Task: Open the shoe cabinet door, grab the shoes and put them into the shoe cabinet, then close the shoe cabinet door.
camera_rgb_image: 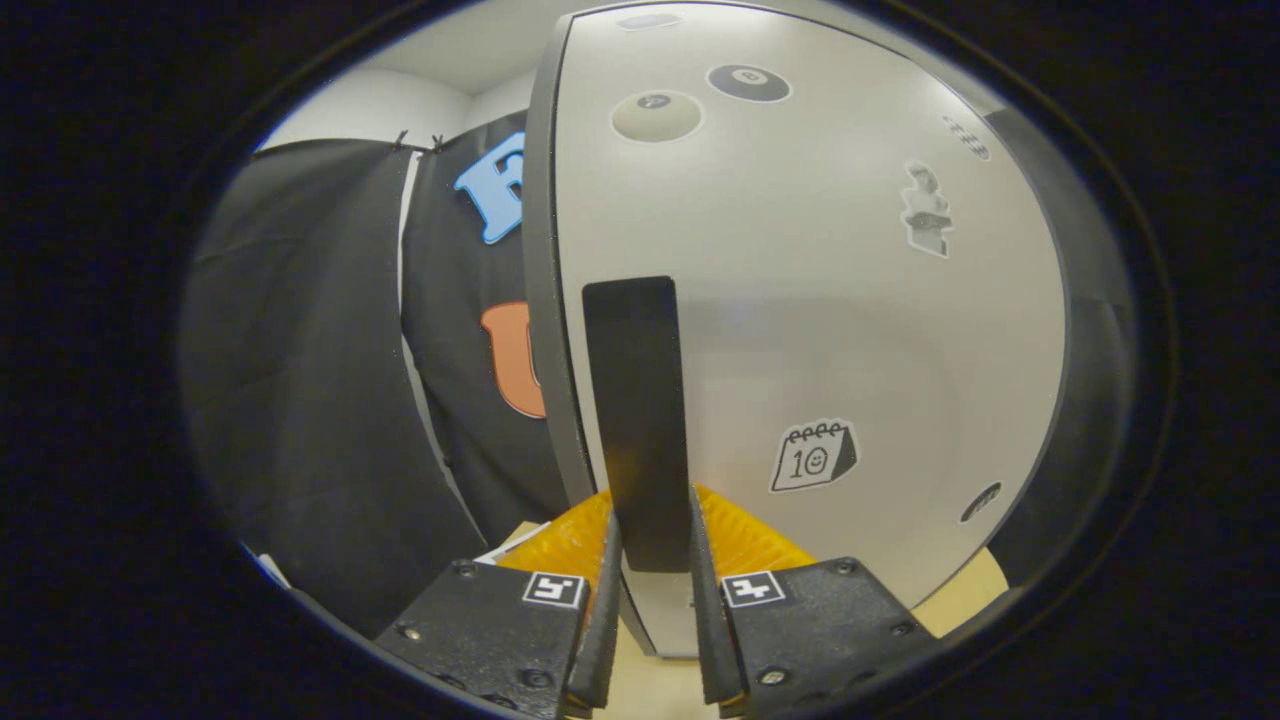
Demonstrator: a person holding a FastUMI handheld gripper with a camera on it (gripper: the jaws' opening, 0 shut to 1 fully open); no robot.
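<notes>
Shoe cabinet door (pixel 800 300) — white, stickered, seemingly closed; gripper (pixel 650 530) fingers clenched on its black handle (pixel 635 400); opening step begun — shoes, stowing, closing all outstanding.

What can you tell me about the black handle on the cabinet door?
The black handle is a flat, matte, upright strip near the left edge of the pale grey cabinet door. Its lower end sits between the two fingers of the hand-held gripper, which flank it closely on both sides; whether both press on it cannot be told. The door looks shut or nearly so. Stickers dot the door to the handle's right, none touching it.
</notes>
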